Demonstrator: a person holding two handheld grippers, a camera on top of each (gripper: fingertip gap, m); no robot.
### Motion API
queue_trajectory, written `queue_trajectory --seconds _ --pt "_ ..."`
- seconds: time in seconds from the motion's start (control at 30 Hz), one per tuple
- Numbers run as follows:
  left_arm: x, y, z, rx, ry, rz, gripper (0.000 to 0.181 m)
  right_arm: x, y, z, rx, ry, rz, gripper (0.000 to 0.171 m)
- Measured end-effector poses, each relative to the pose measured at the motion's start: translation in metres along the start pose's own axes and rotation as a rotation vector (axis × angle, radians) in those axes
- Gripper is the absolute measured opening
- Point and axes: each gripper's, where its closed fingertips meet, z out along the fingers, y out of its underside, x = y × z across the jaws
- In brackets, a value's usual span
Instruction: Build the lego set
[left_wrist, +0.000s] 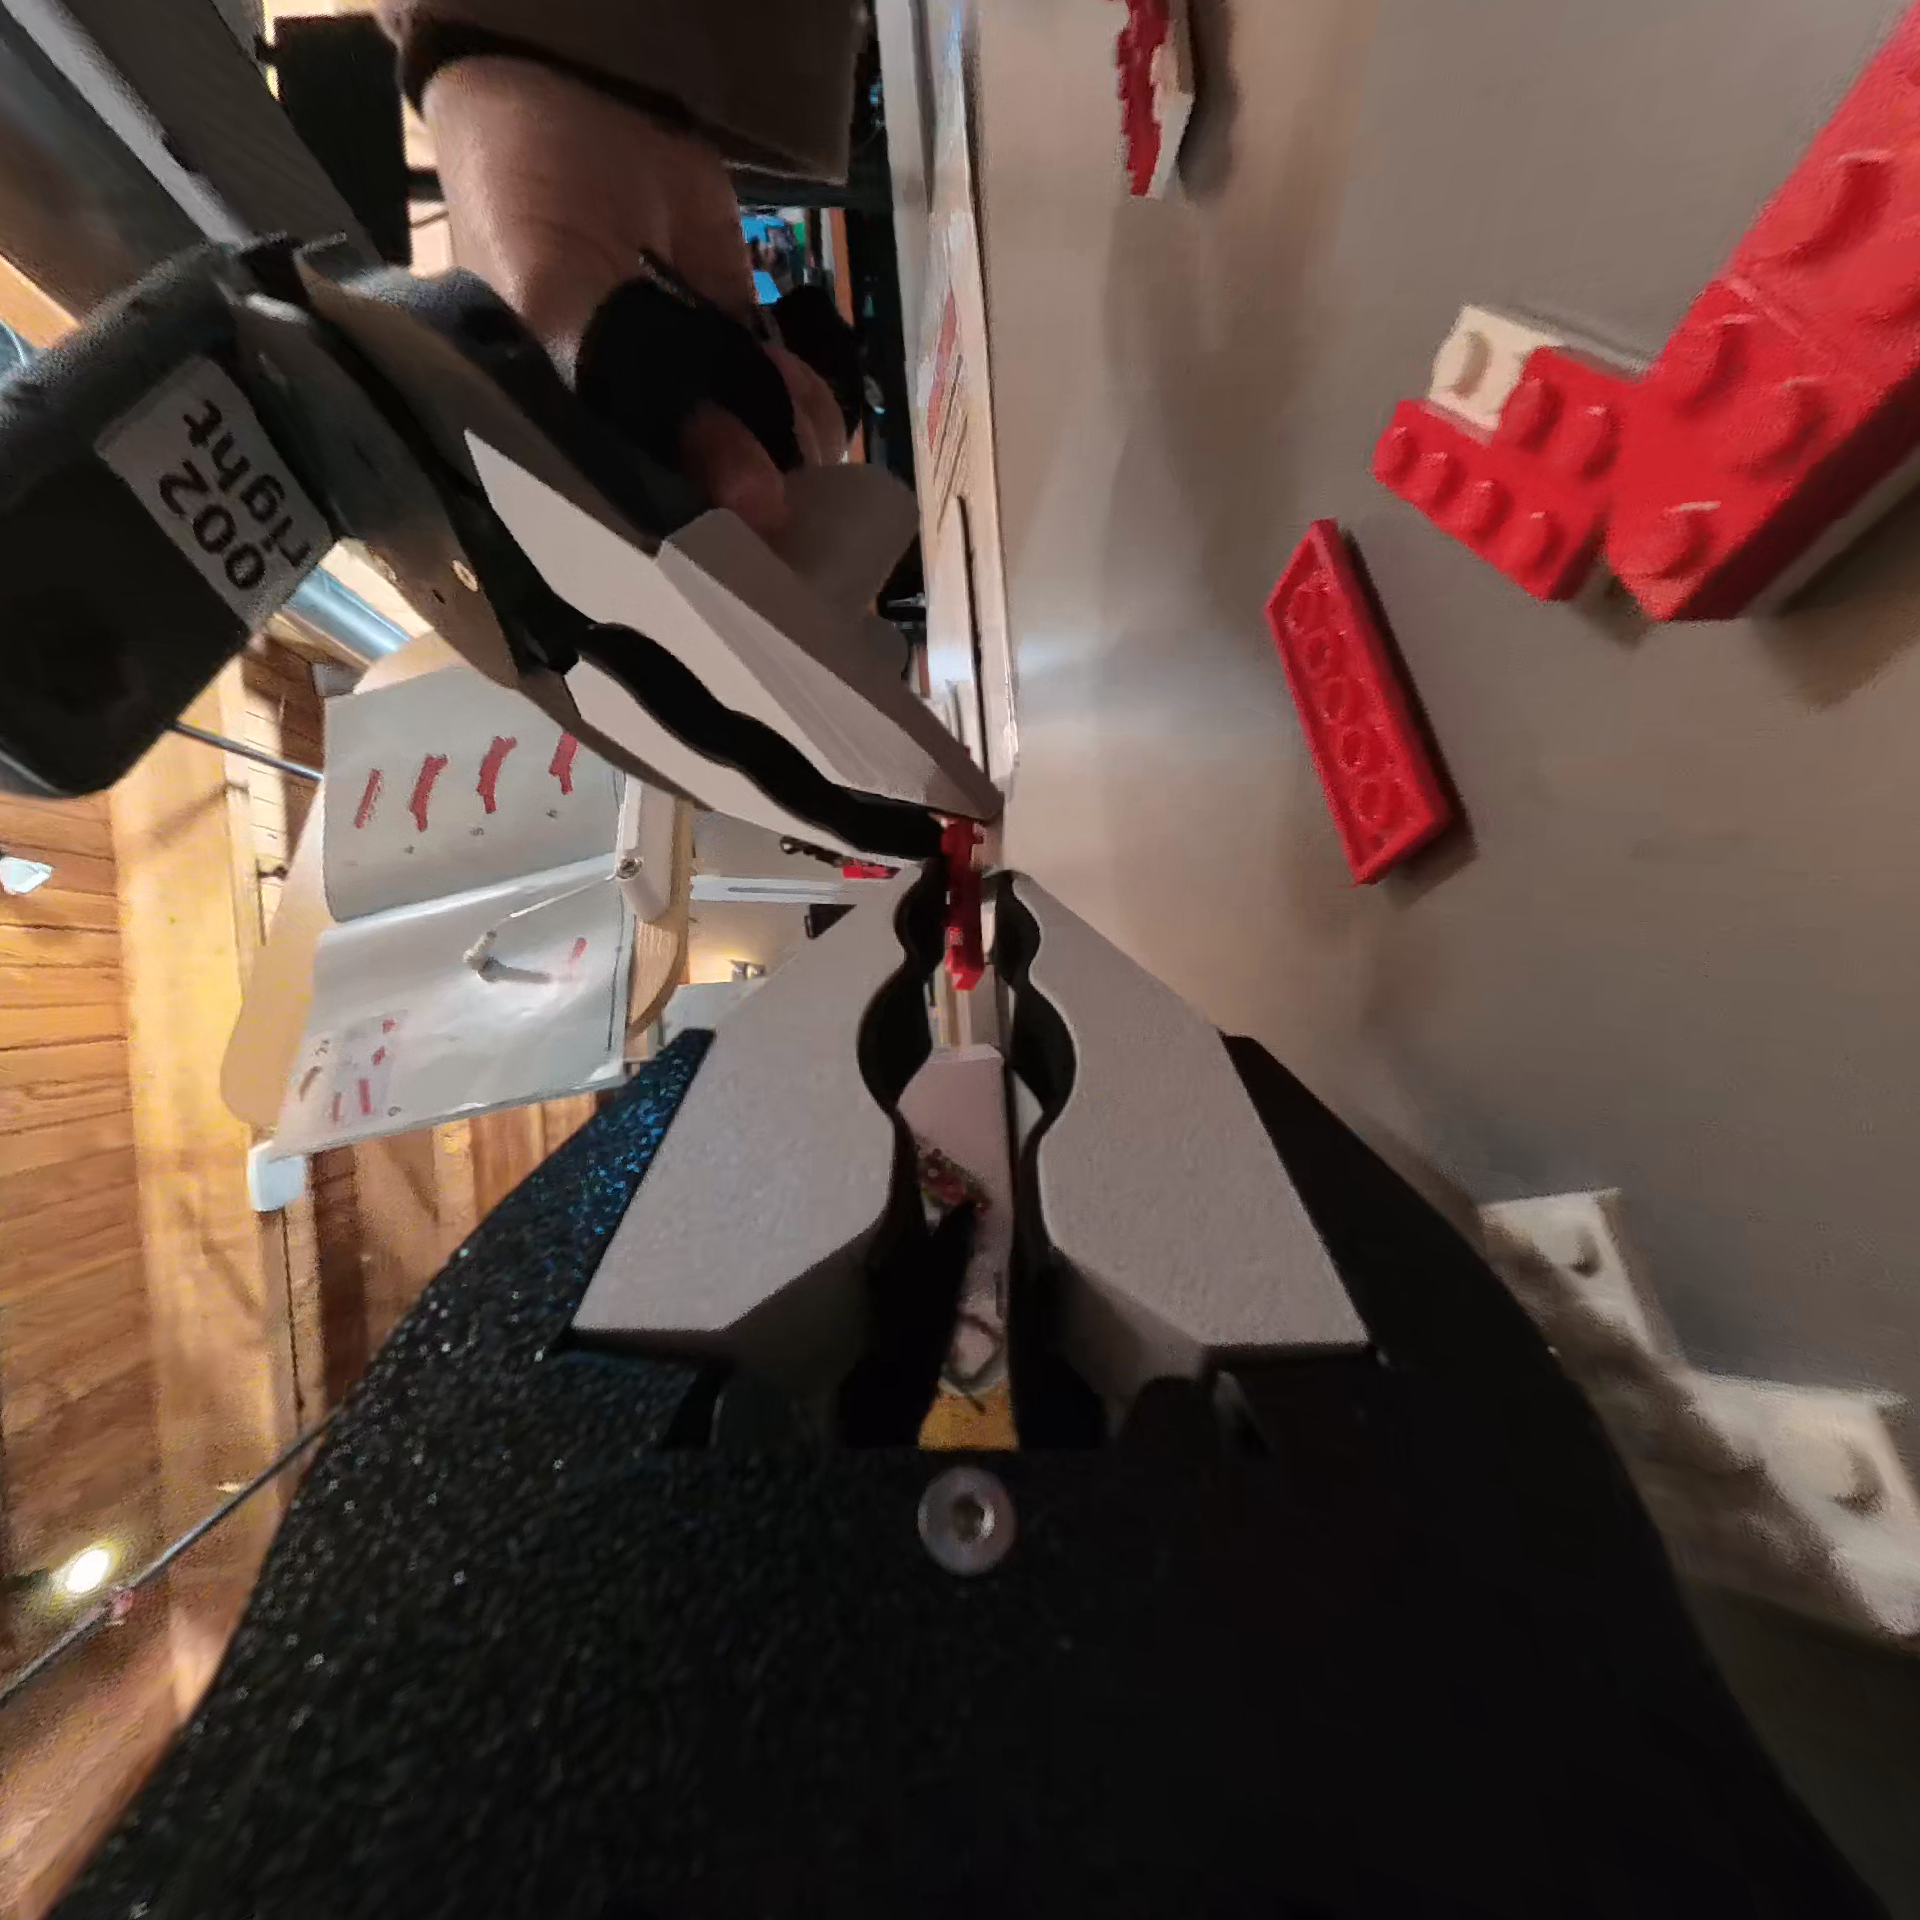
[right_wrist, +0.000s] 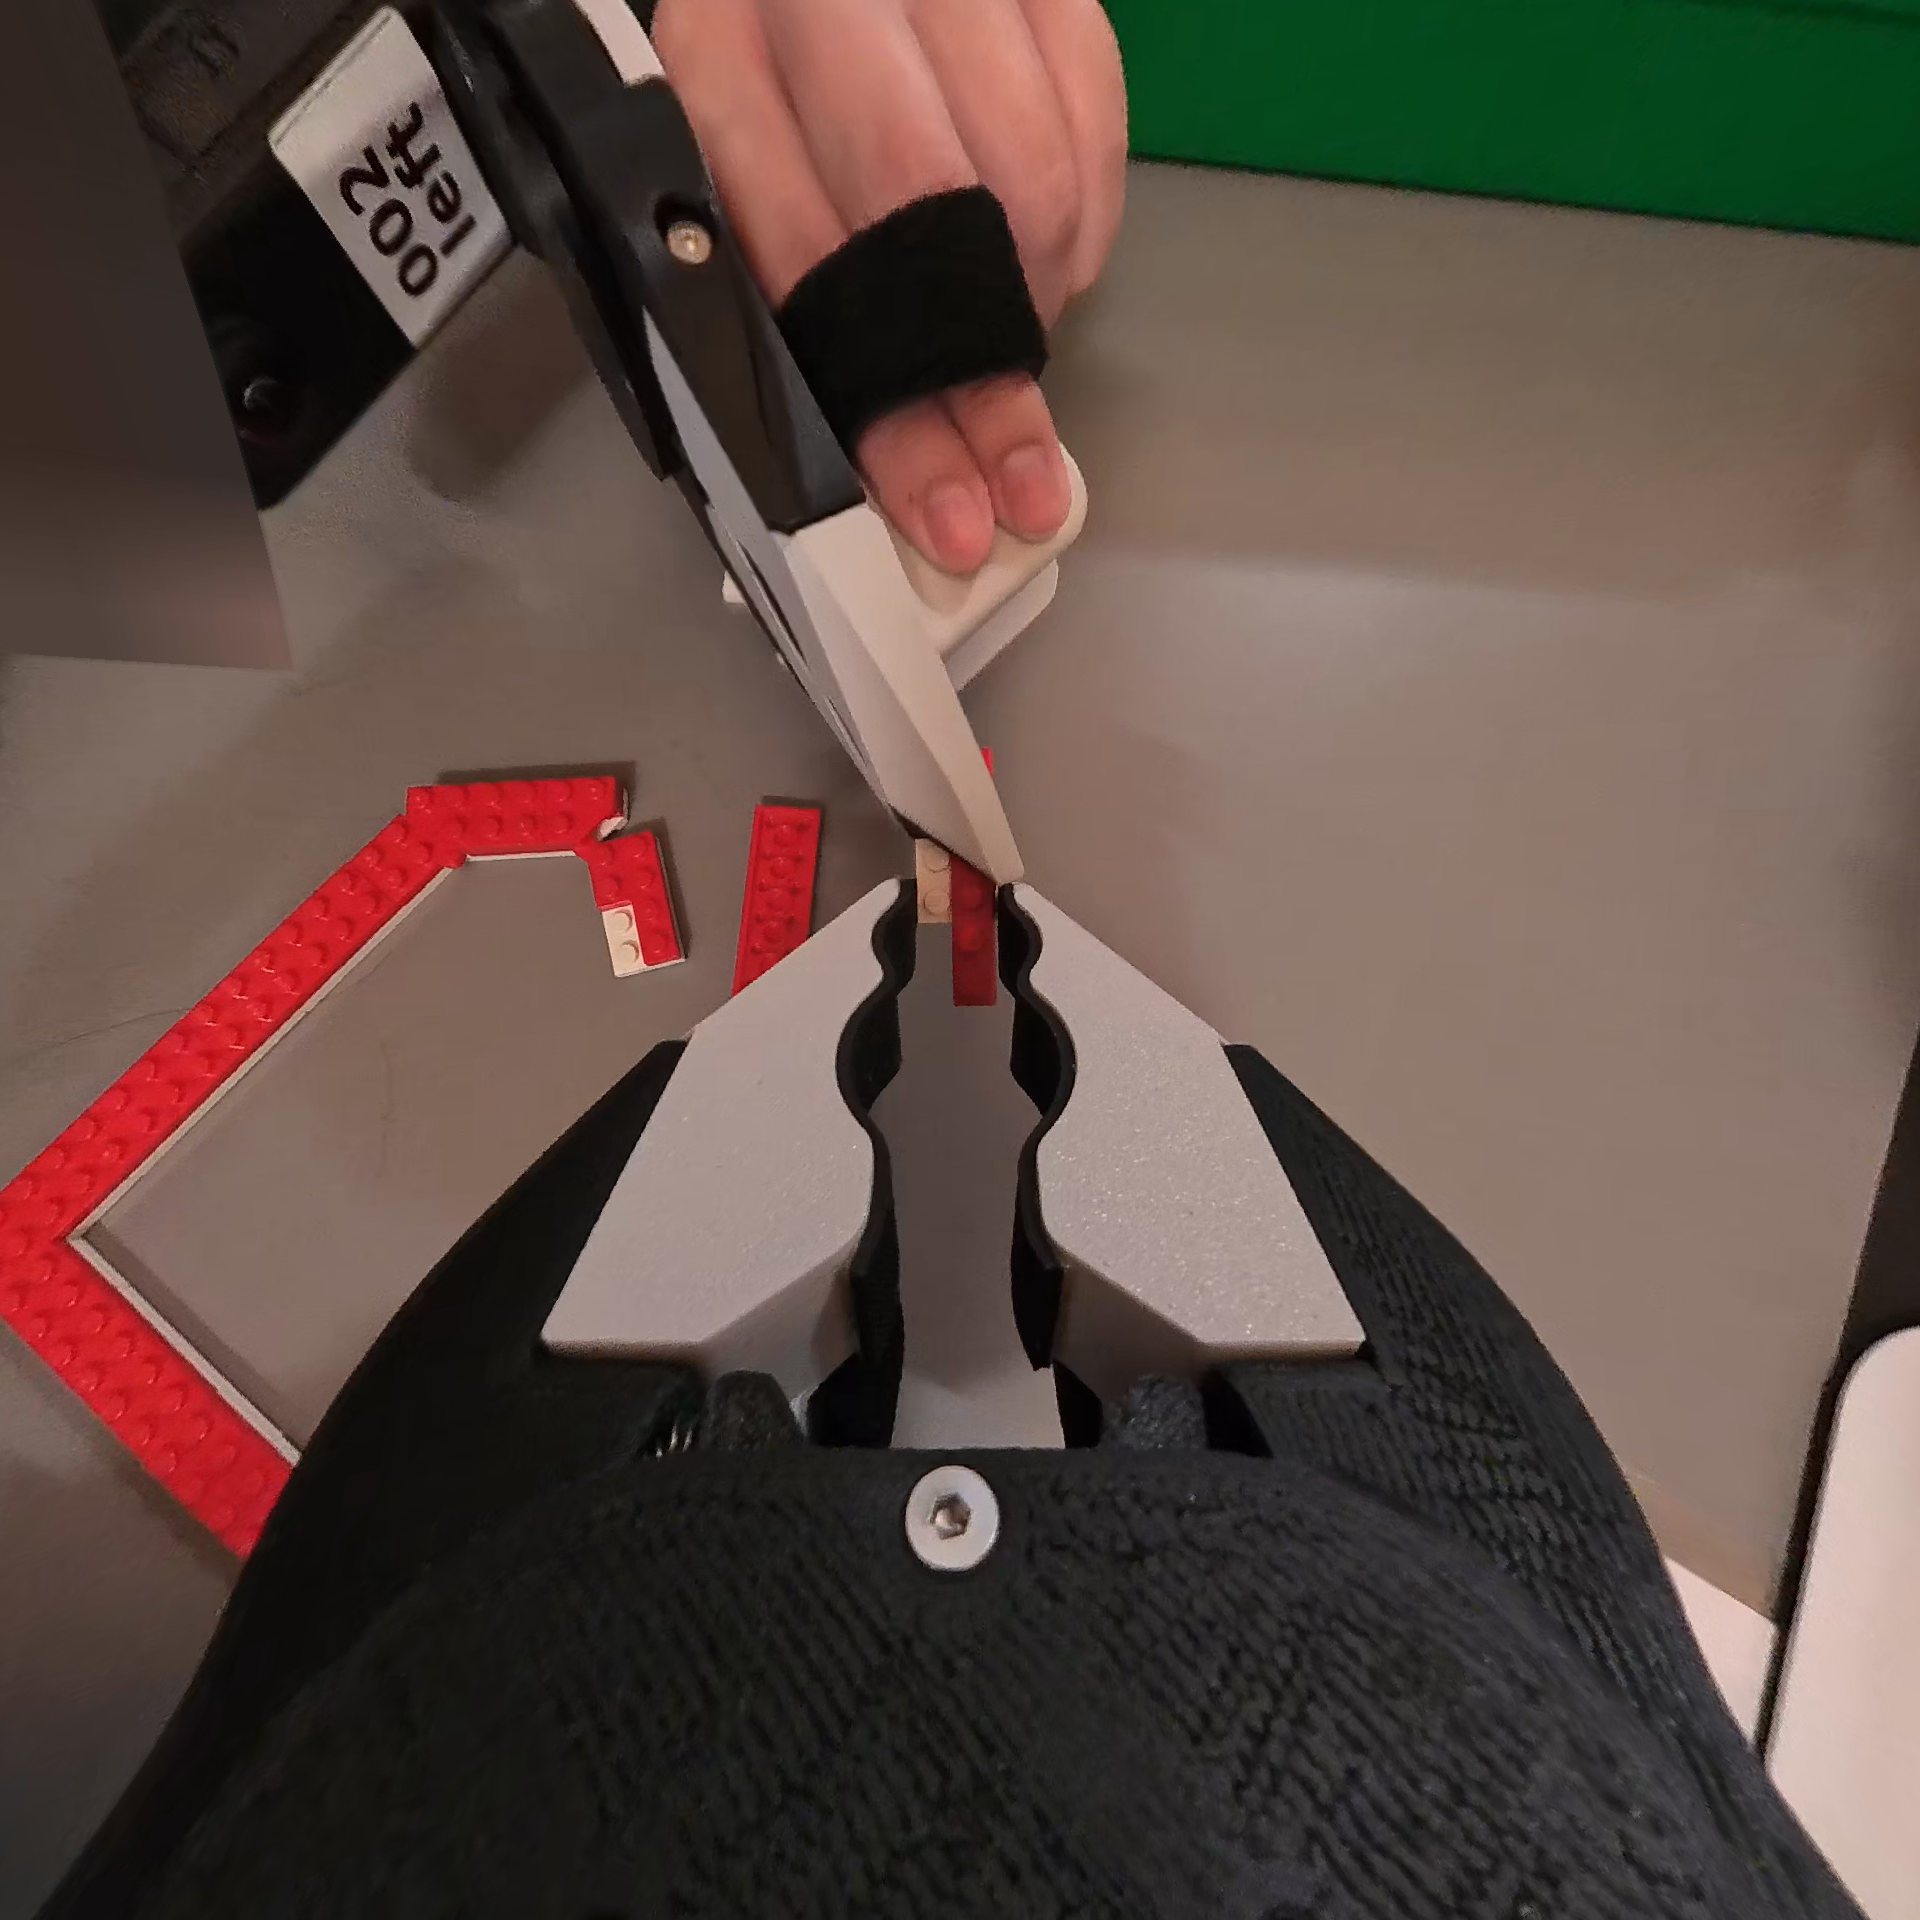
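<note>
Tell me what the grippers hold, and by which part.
A small red plate with a tan piece attached; the left gripper and right gripper both meet at its far end.

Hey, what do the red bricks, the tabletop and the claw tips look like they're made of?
Red bricks: glossy moulded plastic, going by the sharp studs and highlights. Tabletop: smooth grey, faintly shiny, probably laminate or coated metal. Claw tips: grainy matt grey plastic, possibly printed, lined with wavy black pads that look rubbery.

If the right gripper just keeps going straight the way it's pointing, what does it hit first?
Most likely the small red plate between the right gripper's tips, then the left gripper's fingertips right behind; depth is unclear.
</note>
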Motion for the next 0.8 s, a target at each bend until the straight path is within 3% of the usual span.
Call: queue_trajectory --seconds 0.3,0.8 --pt "0.002 0.006 0.003 -0.033 -0.045 0.094 0.007 -0.002 0.000 0.001 0.014 -0.034 0.036 0.013" --pt "0.012 0.009 0.004 -0.046 0.022 0.024 0.016 0.004 0.003 0.005 0.007 -0.004 0.047 0.013"
